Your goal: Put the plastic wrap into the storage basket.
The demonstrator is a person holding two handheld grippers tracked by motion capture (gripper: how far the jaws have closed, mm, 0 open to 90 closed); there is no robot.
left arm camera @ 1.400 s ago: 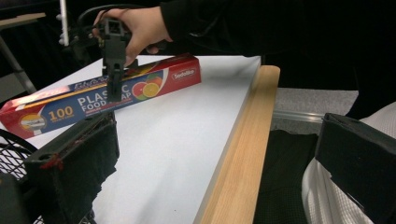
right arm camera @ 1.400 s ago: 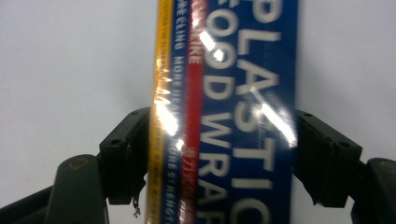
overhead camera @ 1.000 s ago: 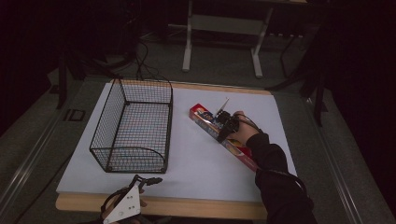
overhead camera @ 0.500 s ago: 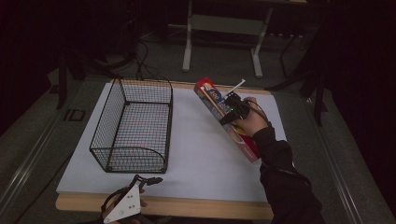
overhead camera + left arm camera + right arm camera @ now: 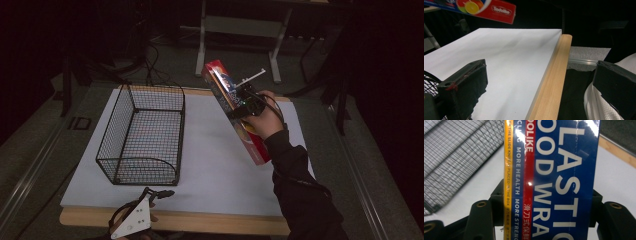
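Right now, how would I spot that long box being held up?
Find the white table with the black wire basket on its left. To the basket's right, the right gripper holds a long red-and-blue plastic wrap box tilted above the table.

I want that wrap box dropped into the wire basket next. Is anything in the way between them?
Nothing visible. The plastic wrap box, clamped in the right gripper, hangs above bare white table right of the basket, whose top is open and which looks empty.
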